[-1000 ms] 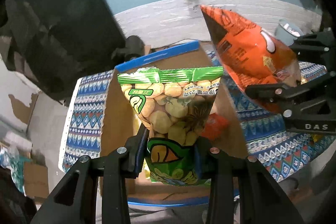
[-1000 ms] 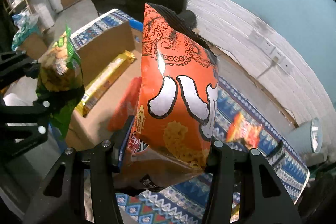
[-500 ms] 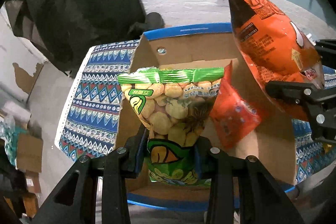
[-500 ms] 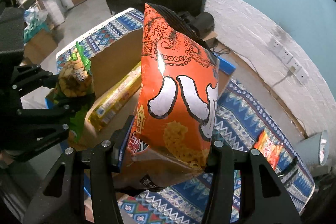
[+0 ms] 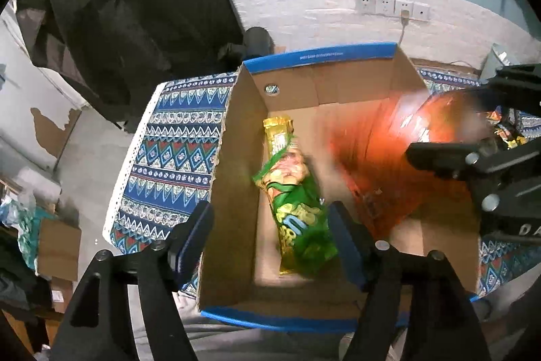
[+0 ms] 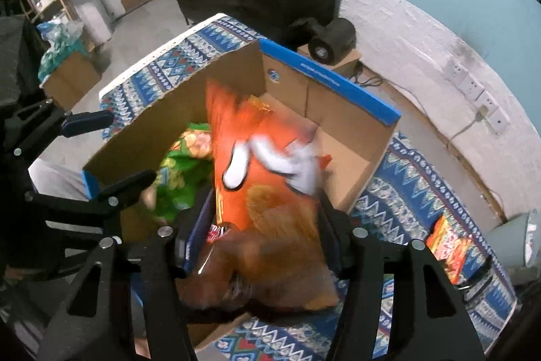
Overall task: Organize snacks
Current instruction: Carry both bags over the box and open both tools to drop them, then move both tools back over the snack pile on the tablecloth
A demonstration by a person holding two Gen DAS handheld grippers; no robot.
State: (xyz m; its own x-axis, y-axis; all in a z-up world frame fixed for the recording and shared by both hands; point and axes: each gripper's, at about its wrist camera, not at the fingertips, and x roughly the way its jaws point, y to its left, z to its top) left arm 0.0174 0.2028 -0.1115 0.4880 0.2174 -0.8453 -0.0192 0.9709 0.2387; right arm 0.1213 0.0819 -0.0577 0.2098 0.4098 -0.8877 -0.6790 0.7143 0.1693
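A cardboard box [image 5: 321,56] with a blue rim sits on the patterned cloth below both grippers. My left gripper [image 5: 270,239] hovers over its near left side, its jaws opening with nothing touching the pads. The green bag of peanuts [image 5: 297,212] lies loose in the box on top of a long yellow packet [image 5: 277,131]. My right gripper [image 6: 265,232] is over the box too, jaws opening. The orange octopus chip bag [image 6: 263,175] is blurred between its fingers, sliding down into the box [image 6: 331,80]. My left gripper [image 6: 111,154] shows at the left of the right wrist view.
A blue patterned tablecloth [image 5: 169,141] covers the table around the box. An orange snack packet [image 6: 449,246] lies on the cloth to the right, by a white lamp [image 6: 517,242]. A black cylinder [image 6: 331,39] and dark fabric stand behind the box.
Both grippers came over the box and their jaws spread. The green bag left my left gripper and dropped into the box. The orange bag is slipping down from my right gripper.
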